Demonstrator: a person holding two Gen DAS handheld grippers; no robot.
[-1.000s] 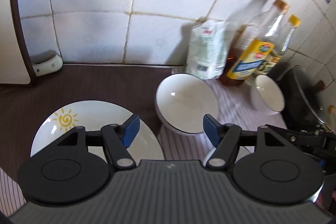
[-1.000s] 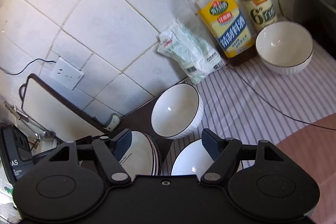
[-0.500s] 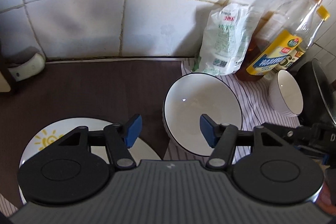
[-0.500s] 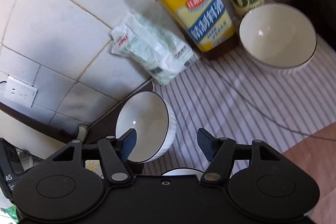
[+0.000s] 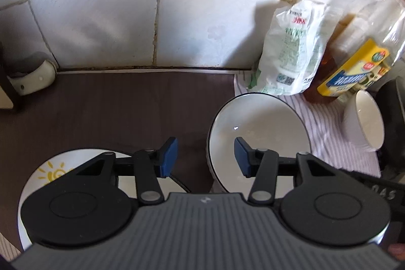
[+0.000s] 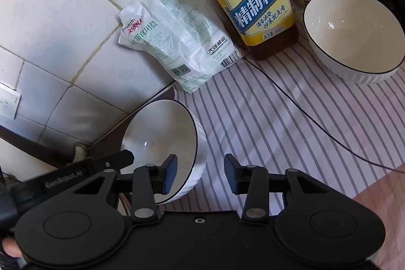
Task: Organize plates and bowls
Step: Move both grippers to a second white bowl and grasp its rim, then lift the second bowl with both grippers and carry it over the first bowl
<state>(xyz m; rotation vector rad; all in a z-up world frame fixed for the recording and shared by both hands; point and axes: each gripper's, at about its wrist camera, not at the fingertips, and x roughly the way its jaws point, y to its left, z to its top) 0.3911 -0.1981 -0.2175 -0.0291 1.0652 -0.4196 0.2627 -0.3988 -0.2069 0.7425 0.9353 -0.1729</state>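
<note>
Left gripper (image 5: 205, 157) jaws wide apart, nothing held. Right gripper (image 6: 200, 175) same: jaws apart, nothing between.

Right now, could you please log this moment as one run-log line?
left gripper: open, straddling near bowl rim | right gripper: open, empty, beside it | far bowl: untouched by bottles

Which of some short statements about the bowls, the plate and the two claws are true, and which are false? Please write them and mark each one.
1. Both claws are open. True: left claw, right claw.
2. The left claw holds the near bowl. False: it grips nothing.
3. The far bowl stands on the striped cloth. True.
4. The sun plate lies on the striped cloth. False: it lies on the dark counter.
</note>
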